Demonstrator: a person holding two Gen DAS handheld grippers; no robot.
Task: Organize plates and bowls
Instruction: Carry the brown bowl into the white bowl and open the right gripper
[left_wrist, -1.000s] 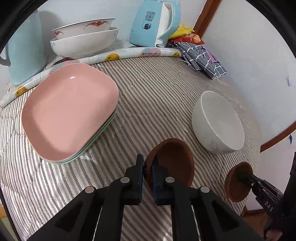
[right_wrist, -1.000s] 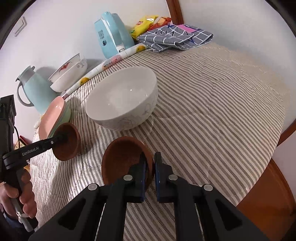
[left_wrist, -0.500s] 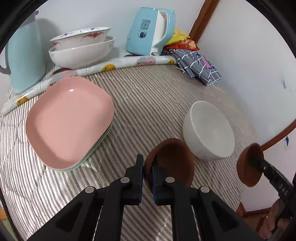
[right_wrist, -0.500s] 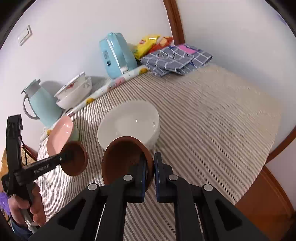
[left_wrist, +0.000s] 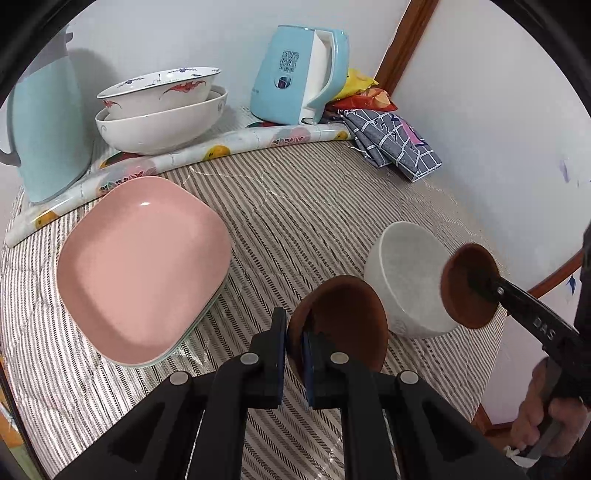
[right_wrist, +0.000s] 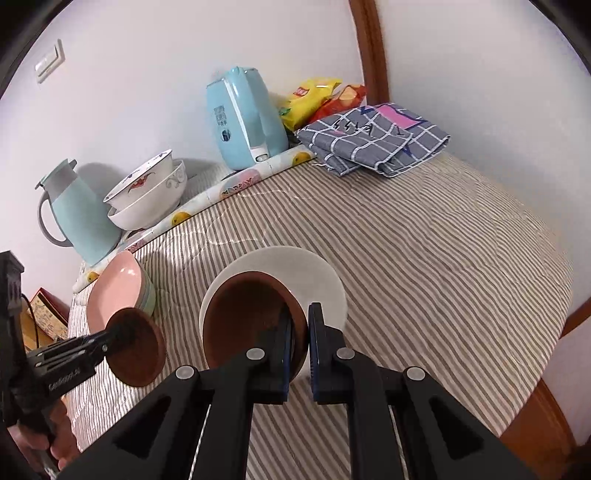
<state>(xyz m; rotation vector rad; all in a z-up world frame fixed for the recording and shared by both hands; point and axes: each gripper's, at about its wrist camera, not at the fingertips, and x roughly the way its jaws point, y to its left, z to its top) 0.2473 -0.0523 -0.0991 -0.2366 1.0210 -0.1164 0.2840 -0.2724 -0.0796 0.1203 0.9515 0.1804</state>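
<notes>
My left gripper (left_wrist: 294, 334) is shut on the rim of a small brown bowl (left_wrist: 343, 325) and holds it above the striped table, left of a white bowl (left_wrist: 410, 284). My right gripper (right_wrist: 300, 328) is shut on the rim of a second brown bowl (right_wrist: 247, 321), held over the white bowl (right_wrist: 314, 273). That second brown bowl (left_wrist: 467, 286) also shows in the left wrist view. A pink plate (left_wrist: 144, 269) lies stacked on a green one at the left. Two large white patterned bowls (left_wrist: 159, 110) are stacked at the back.
A pale blue jug (left_wrist: 44, 129) and a blue kettle (left_wrist: 299, 77) stand at the back wall. A folded checked cloth (left_wrist: 395, 144) and snack bags (right_wrist: 314, 99) lie at the back right. A rolled patterned mat (left_wrist: 192, 158) runs along the back. The table's curved wooden edge (right_wrist: 546, 435) is near right.
Both grippers have risen with their brown bowls. The right gripper has moved its bowl from beside the white bowl to over it.
</notes>
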